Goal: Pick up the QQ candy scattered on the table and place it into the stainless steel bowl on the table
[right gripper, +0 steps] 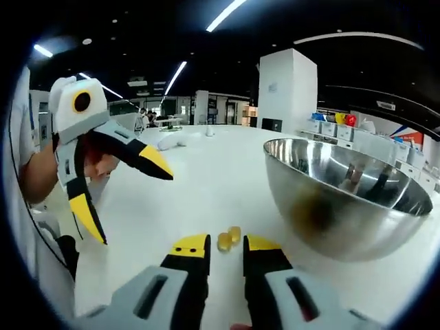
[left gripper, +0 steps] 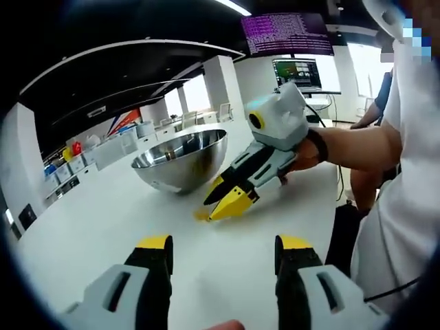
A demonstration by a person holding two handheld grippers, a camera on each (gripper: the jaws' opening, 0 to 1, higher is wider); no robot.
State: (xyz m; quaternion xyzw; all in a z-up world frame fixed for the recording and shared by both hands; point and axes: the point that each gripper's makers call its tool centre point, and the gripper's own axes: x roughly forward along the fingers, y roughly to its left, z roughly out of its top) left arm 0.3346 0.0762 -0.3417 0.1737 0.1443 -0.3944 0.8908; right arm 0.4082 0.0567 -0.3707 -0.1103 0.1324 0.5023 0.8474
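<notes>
right gripper (right gripper: 225,249) jaws flank two translucent amber candies (right gripper: 229,238) beside bowl (right gripper: 344,199).

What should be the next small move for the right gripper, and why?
Probably ease the right gripper forward and down so its jaws straddle the nearer yellow candy, then close. The jaws stand slightly apart with nothing between them, two candies lie on the white table just beyond the tips, and the steel bowl waits close by.
</notes>
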